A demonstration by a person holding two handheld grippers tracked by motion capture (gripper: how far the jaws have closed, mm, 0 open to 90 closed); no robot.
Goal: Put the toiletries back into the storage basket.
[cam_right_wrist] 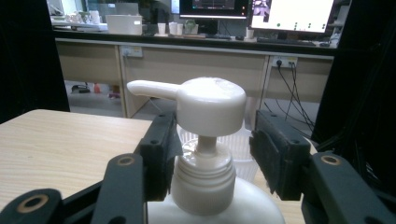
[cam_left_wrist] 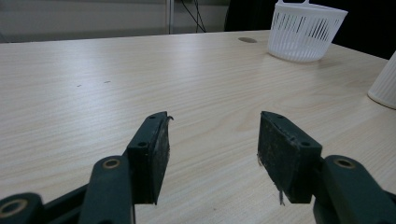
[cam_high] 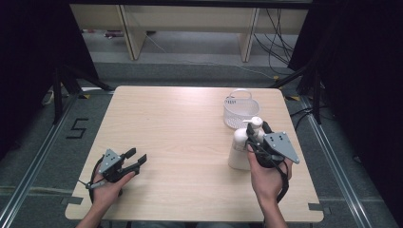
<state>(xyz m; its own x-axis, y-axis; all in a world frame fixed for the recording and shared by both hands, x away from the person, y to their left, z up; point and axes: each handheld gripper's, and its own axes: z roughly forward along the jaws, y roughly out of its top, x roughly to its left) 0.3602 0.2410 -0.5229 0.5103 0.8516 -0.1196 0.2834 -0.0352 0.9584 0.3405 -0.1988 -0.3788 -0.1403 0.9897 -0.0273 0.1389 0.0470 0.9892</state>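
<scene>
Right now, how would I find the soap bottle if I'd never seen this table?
Look at the wooden table, toward its right side, in front of the white basket. The white bottle stands there, the right gripper straddling its neck. Unlike the slotted basket, it is solid, with a pump spout on top.

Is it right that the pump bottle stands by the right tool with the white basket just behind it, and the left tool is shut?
Not quite: the left tool is open, jaws apart over bare table, as the left gripper view shows. The bottle, right tool and basket are as stated.

Wooden table (cam_high: 190, 142): basket (cam_high: 241, 109), pump bottle (cam_high: 240, 147)
</scene>
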